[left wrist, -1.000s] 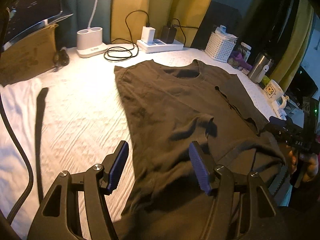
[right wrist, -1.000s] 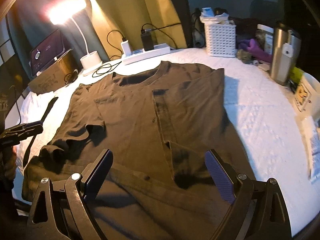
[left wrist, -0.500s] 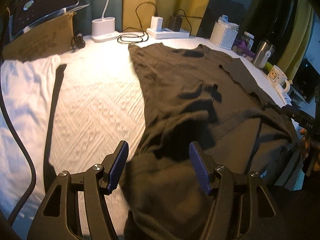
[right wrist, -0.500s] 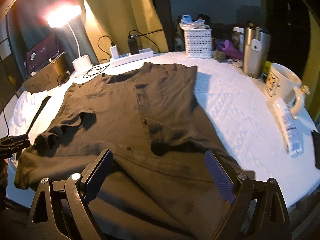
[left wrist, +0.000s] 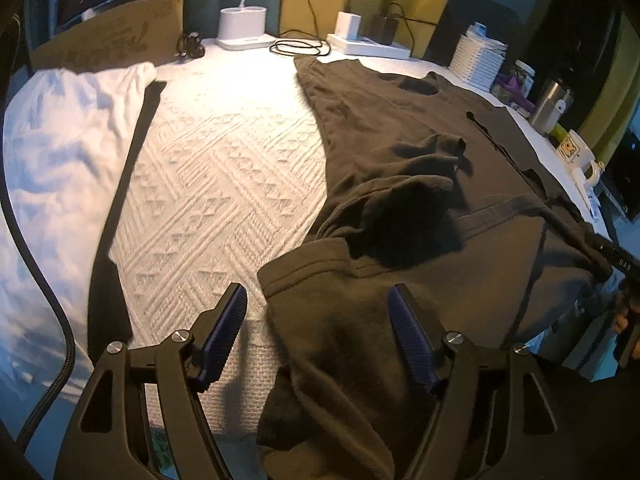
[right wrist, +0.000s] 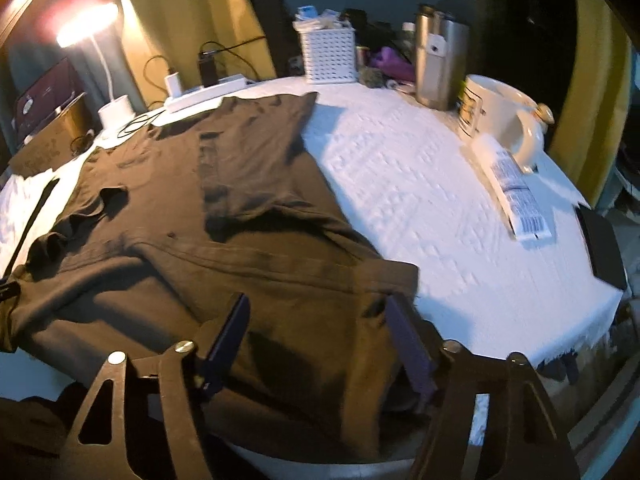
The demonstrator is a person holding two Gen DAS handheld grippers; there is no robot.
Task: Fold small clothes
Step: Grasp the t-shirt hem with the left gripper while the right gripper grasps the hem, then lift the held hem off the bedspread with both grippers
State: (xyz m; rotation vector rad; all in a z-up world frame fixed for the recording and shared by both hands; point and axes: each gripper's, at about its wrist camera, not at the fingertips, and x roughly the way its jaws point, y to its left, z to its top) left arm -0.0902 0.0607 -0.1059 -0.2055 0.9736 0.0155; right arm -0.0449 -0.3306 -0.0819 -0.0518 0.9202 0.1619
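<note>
— Left gripper (left wrist: 316, 336) of ours is opening, jaws spread over the near corner of the brown T-shirt (left wrist: 400, 160), pads clear of the cloth.

— Our right gripper (right wrist: 320, 340) is closing; the shirt's hem lies between its jaws, and the pads are not yet pressing it. The shirt lies across the table (right wrist: 420, 200), under a white quilted cover, hem hanging off the near edge.

— Behind it we count one white basket (right wrist: 330, 56), one steel tumbler (right wrist: 438, 64), one mug (right wrist: 500, 116), one tube (right wrist: 516, 196).

— One lamp (right wrist: 88, 28) glows by the yellow curtains (right wrist: 180, 12); one power strip (right wrist: 208, 94) and a white cloth (left wrist: 68, 140) sit at the left.
</note>
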